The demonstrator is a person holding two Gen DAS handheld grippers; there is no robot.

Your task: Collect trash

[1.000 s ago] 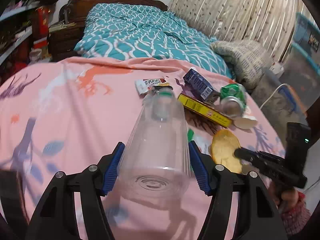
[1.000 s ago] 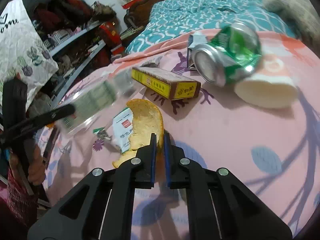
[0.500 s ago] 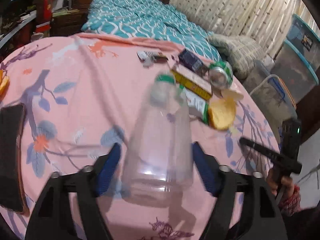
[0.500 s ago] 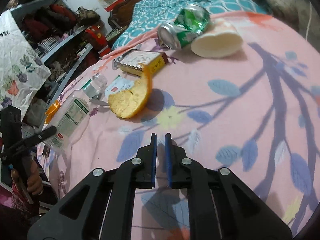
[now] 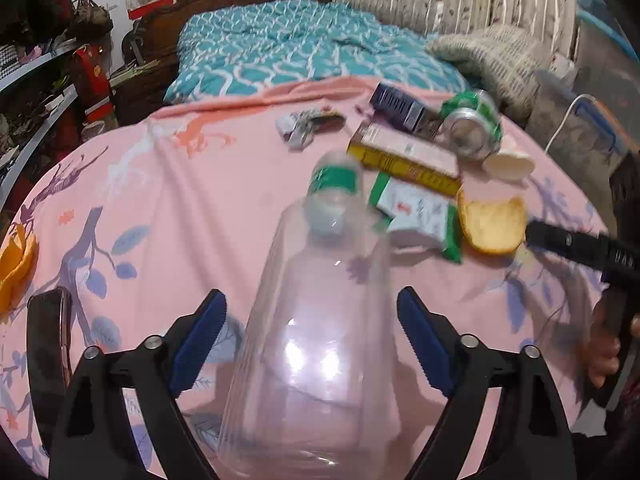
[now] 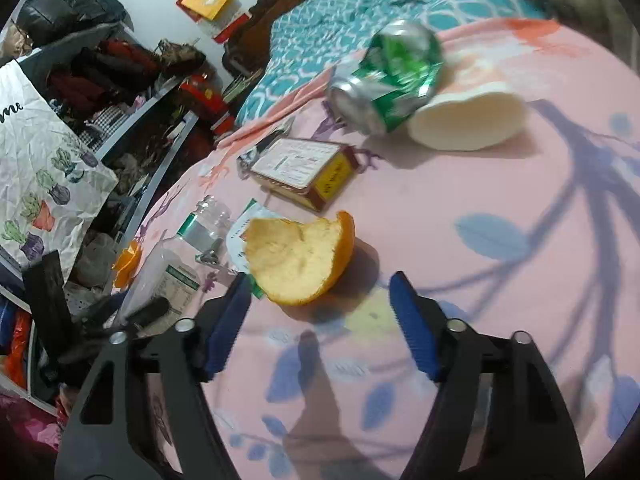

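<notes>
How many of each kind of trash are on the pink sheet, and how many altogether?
Bottles: 1, the clear bottle
Cans: 1, the green can
Boxes: 2, the yellow box and the dark blue box
Wrappers: 2, the green-and-white packet and the small wrapper
Orange peels: 2, the near peel and the far-left peel
Cups: 1, the white cup
Total: 9

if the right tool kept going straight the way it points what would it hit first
Most likely the orange peel, which lies just ahead of the right tool, slightly left of centre between its open blue pads. The jaws have just been opening and hold nothing. Depth is hard to judge; it might meet the pink sheet first.
</notes>
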